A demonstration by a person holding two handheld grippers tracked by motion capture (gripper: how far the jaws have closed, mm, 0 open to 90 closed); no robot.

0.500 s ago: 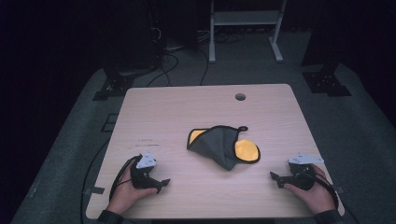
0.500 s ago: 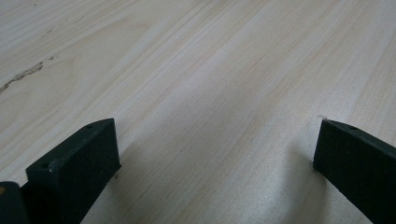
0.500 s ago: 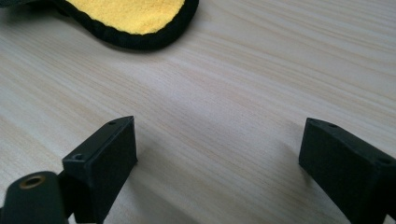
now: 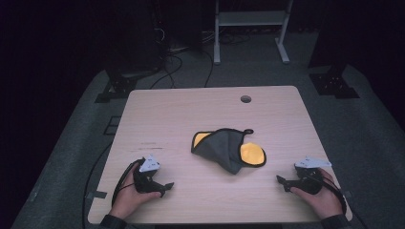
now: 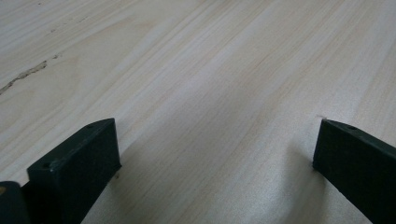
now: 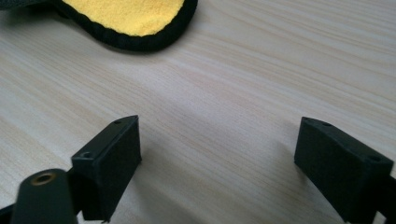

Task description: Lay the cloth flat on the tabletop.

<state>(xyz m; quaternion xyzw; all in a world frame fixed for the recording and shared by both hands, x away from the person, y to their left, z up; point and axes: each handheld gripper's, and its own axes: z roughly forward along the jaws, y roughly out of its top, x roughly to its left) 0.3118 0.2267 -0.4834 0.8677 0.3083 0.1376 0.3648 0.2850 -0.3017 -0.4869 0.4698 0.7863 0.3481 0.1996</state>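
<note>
A crumpled cloth (image 4: 228,149), grey on one side and yellow on the other with a black hem and a small loop, lies at the middle of the wooden table (image 4: 181,114). My left gripper (image 4: 167,186) rests on the table near the front left, open, jaws pointing right, with bare wood between them (image 5: 215,140). At the front right my right gripper (image 4: 279,181) also sits open, pointing left toward the cloth. In the right gripper view the cloth's yellow corner (image 6: 133,16) lies ahead of the jaws, apart from them (image 6: 217,140).
A round cable hole (image 4: 245,99) sits near the table's far edge. Dark scuff marks (image 4: 148,143) streak the wood left of the cloth. Beyond the table, on the grey floor, stand cables, black stand feet (image 4: 334,81) and a white frame (image 4: 250,28).
</note>
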